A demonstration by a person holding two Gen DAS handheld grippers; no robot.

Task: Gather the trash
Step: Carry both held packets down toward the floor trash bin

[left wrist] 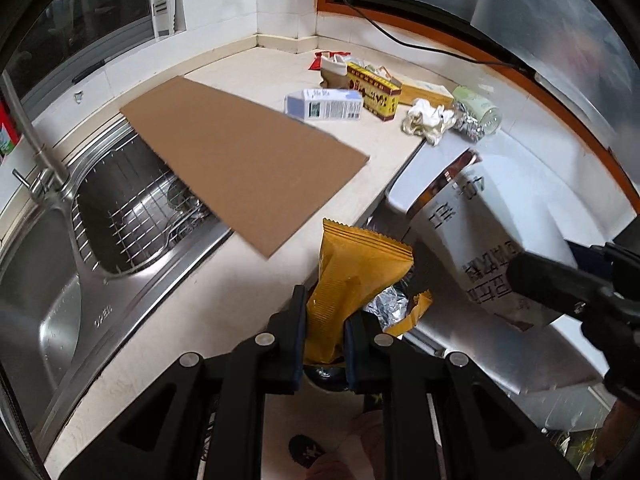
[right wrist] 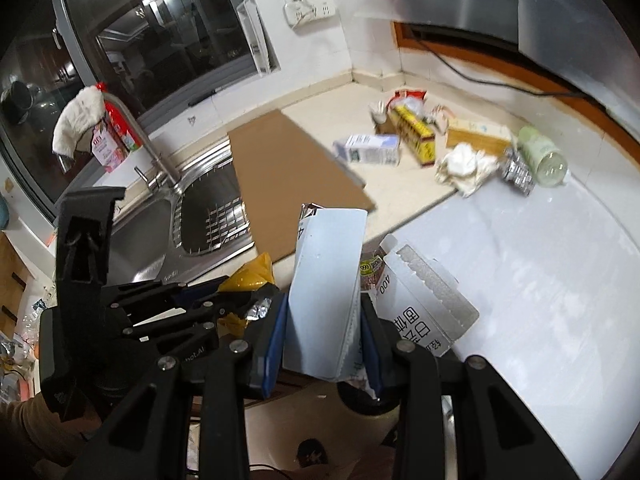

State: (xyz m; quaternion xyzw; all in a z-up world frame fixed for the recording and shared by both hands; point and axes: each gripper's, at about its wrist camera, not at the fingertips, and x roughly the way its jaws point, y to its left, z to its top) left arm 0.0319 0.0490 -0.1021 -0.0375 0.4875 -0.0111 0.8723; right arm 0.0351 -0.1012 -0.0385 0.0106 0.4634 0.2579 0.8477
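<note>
My left gripper is shut on a yellow snack wrapper with a foil lining, held just off the counter's front edge. My right gripper is shut on a white carton box, which also shows in the left wrist view. The left gripper with the wrapper shows at the right gripper's left. More trash lies at the back of the counter: a small white box, a yellow and red box, crumpled tissue, foil and a pale green bottle.
A brown cardboard sheet lies across the counter and over part of the steel sink. A tap stands at the left. A white appliance top is at the right. A black cable runs along the back wall.
</note>
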